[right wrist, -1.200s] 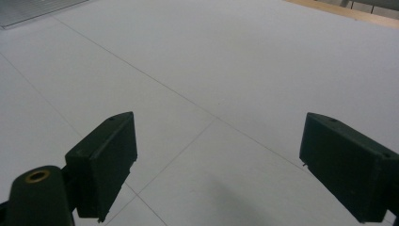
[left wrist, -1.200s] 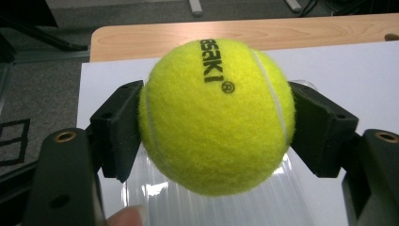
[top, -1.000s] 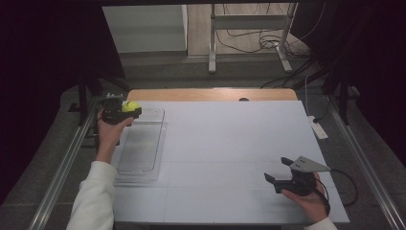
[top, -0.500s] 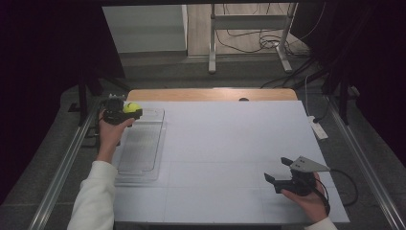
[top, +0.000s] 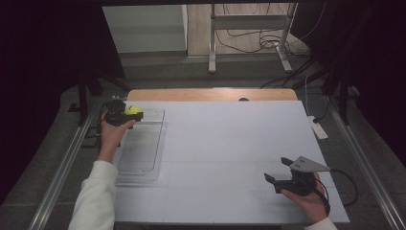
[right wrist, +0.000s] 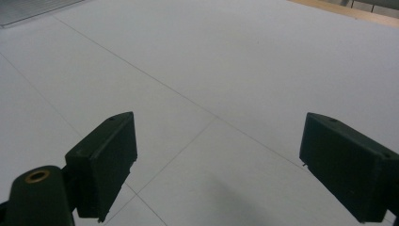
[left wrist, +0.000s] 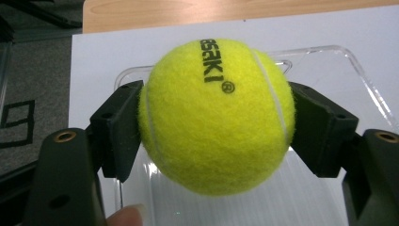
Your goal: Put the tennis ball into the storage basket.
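Slightly shifted, the left hand-held gripper (left wrist: 216, 132) clamps the tennis ball (left wrist: 217, 115).

White table (top: 230, 143), clear tray (top: 141, 153) at left edge

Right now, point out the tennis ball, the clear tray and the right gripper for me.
tennis ball (left wrist: 216, 115): left gripper view, middle of its yellow felt.
clear tray (top: 141, 152): high view, bare ribbed floor.
right gripper (top: 279, 169): high view, midway between its open fingers.
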Demonstrator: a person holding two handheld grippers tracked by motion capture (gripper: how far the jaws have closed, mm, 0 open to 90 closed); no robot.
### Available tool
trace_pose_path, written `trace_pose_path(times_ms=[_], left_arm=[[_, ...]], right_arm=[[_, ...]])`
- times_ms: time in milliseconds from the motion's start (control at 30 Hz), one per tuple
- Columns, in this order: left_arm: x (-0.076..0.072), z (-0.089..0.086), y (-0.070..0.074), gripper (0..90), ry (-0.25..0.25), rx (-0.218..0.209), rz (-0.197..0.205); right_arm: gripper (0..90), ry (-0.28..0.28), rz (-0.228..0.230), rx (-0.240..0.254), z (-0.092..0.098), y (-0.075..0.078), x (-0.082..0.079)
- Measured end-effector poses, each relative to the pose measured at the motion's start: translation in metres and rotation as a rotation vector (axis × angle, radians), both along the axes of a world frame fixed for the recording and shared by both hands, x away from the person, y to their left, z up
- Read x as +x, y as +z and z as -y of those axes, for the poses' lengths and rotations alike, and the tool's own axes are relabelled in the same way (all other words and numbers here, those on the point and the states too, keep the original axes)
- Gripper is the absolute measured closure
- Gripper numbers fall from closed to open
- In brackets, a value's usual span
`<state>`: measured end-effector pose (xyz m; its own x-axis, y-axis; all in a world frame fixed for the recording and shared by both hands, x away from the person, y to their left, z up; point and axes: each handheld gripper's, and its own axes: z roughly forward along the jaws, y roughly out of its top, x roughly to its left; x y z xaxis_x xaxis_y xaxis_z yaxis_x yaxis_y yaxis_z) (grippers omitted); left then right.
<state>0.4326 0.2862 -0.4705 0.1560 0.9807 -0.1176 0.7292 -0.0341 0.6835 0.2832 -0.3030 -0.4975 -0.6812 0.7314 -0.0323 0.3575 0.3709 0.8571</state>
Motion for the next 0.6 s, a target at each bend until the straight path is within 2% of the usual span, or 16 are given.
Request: trace_pose_path(times_ms=[133,600], left_arm=[[0.0009,0.0009,-0.0046,26.8,-0.006,0.009,-0.02],[0.0029,0.0052,-0.0105,26.8,-0.033,0.035,-0.051]], right_arm=[[12.2,0.001,0.0,-0.001,-0.0001,-0.0002,0.0002],[12.2,0.001,-0.001,-0.003,0.0001,-0.0006,0.0005]])
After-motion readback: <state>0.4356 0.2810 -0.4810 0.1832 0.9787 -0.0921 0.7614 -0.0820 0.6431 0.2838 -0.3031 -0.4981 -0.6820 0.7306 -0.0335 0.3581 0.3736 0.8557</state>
